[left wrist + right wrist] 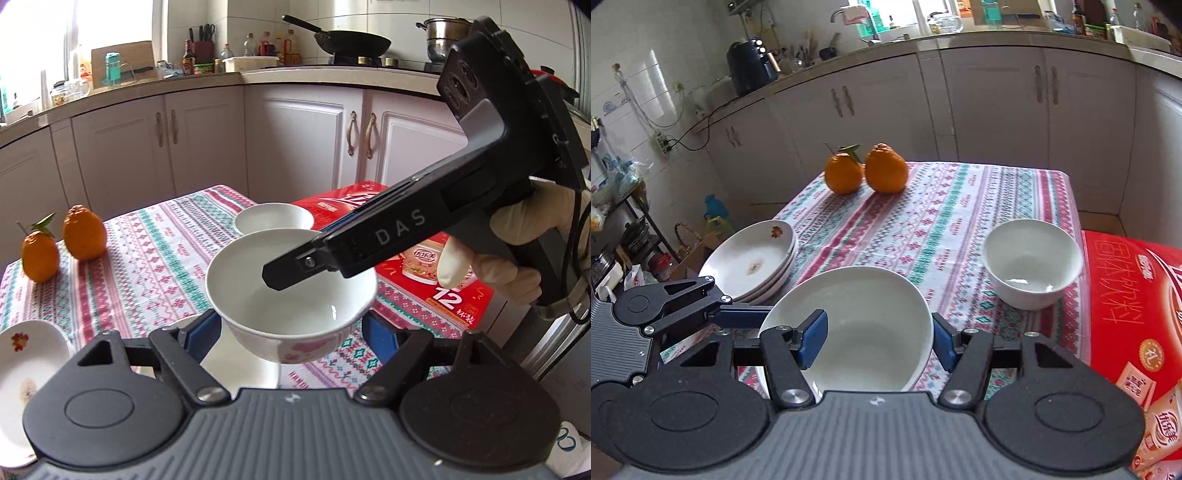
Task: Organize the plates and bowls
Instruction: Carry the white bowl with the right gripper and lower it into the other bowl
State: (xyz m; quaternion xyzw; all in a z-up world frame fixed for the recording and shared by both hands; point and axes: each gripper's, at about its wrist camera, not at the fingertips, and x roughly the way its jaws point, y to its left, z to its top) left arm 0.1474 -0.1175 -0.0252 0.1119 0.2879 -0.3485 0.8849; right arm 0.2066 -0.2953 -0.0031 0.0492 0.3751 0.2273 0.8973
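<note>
A white bowl (871, 325) hangs above the patterned tablecloth (942, 221) in the lower centre of both views, clear of the table. The right gripper (877, 341) is clenched on its wall: one blue pad presses inside the bowl, the other sits against the outside of the rim at lower right. In the left wrist view a gloved right hand (517, 240) at the right edge of the frame grips that tool's handle, and its black finger reaches down into the bowl from the right.

The left gripper (291, 332) stands with its blue pads (201, 332) either side of the bowl's lower wall, very close to it. Whether they press on the bowl cannot be told. In the right wrist view its finger reaches in from the left edge and disappears behind the bowl's rim.

A flat white surface (225, 365) shows just under the bowl; what it is stays unclear.

A second white bowl (1032, 258) rests on the cloth at centre right of the right wrist view, just beside a red carton (1126, 295) that fills the right edge. A stack of plates (750, 258) with small flower prints sits at the table's left edge, centre left of the frame. Two oranges (843, 173), touching each other, stand at the far side of the table, upper centre.
</note>
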